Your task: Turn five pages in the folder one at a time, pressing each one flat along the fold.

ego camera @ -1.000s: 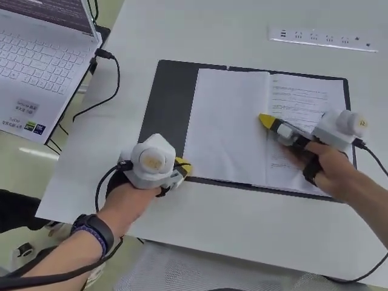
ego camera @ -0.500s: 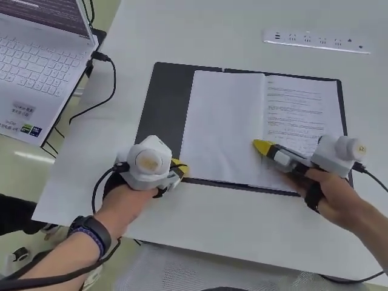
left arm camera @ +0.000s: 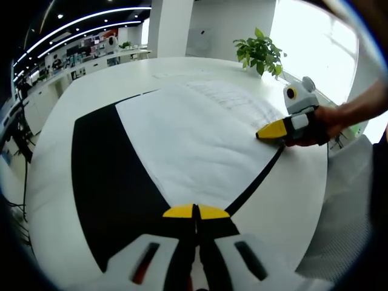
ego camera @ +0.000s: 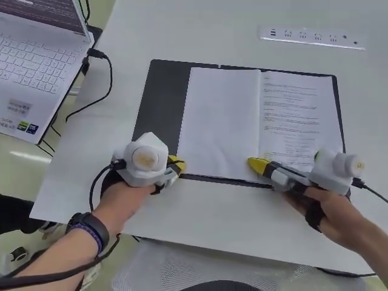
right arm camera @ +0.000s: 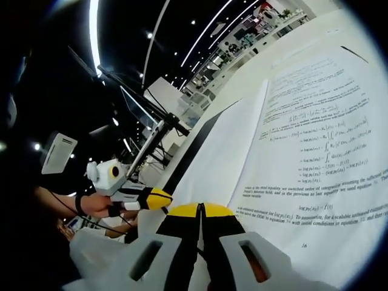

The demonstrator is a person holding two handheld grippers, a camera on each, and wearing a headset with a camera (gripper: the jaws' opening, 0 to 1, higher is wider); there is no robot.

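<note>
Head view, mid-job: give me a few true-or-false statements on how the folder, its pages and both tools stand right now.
1. The black folder lies open on the white table. True.
2. The yellow-tipped right tool sits at the far end of the fold. False: it is at the near end, by the folder's bottom edge.
3. The blank white page is on the side of the yellow-tipped left tool, and the printed page is on the right tool's side. True.
4. The left tool is lifting a page. False: its jaws are shut on nothing, at the black cover's near corner.
</note>
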